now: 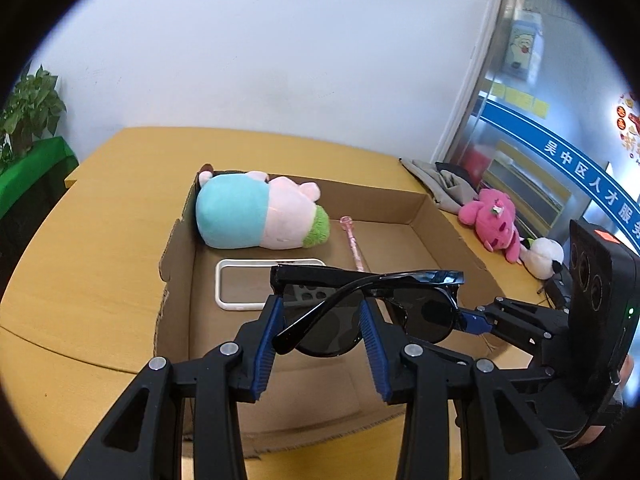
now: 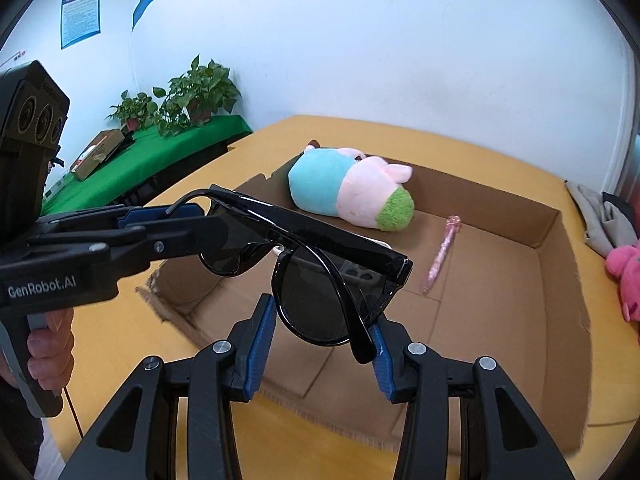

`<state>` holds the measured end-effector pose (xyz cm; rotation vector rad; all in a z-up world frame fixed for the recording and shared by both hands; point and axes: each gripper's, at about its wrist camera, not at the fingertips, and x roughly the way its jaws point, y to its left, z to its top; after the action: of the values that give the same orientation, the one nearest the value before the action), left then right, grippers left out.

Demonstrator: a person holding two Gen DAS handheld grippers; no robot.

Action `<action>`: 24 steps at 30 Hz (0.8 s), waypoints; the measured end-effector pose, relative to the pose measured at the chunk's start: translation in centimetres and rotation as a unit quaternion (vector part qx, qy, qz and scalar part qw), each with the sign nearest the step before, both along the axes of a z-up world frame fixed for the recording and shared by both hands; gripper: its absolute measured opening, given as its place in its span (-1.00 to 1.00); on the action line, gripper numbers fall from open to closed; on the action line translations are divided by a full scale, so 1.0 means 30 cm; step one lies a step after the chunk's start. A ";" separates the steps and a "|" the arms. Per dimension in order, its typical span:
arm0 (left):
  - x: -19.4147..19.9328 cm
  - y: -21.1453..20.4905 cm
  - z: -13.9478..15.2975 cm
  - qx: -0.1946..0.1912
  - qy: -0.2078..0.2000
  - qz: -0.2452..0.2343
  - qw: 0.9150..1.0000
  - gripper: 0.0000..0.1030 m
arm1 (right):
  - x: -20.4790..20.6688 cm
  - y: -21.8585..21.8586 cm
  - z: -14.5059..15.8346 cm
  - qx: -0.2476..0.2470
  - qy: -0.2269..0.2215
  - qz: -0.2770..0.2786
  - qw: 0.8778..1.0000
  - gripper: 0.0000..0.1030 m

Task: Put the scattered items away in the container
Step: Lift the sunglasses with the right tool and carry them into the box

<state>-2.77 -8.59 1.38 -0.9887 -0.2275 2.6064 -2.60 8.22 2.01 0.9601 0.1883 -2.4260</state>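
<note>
Cardboard box (image 1: 420, 216) with plush toy (image 1: 256, 212), pen (image 1: 354, 244)

white-framed case (image 1: 240, 284) partly behind sunglasses (image 1: 360, 312), pink plush (image 2: 624, 276) cut by edge, poster text (image 2: 80, 16) seemingly unreadable

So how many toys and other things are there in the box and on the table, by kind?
Plush toys: 3, the blue-and-pink plush in the brown cardboard box, the hot-pink plush and the white-and-black plush on the yellow table
Pink glittery pens: 1
White-rimmed phone cases: 1
Black sunglasses: 1
Total: 6
</note>
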 end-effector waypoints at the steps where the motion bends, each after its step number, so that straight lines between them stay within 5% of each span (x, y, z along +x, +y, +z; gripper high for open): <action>1: -0.016 -0.007 -0.007 0.003 -0.003 -0.001 1.000 -0.25 | -0.024 -0.009 -0.010 0.003 -0.007 0.001 1.000 -0.07; 8: -0.143 -0.059 -0.105 0.031 -0.055 0.006 0.998 -0.25 | -0.183 -0.043 -0.097 0.005 -0.072 0.007 0.997 -0.06; 18: -0.260 -0.083 -0.269 0.017 -0.165 0.041 0.985 -0.25 | -0.320 -0.085 -0.227 0.020 -0.185 0.024 0.982 -0.06; 24: -0.277 -0.085 -0.293 0.007 -0.194 0.045 0.980 -0.25 | -0.366 -0.110 -0.271 0.050 -0.232 0.028 0.971 -0.07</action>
<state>-11.07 -11.13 -7.42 -1.5081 -0.3929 2.4608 -13.59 4.93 -6.13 1.5123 0.1653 -2.0866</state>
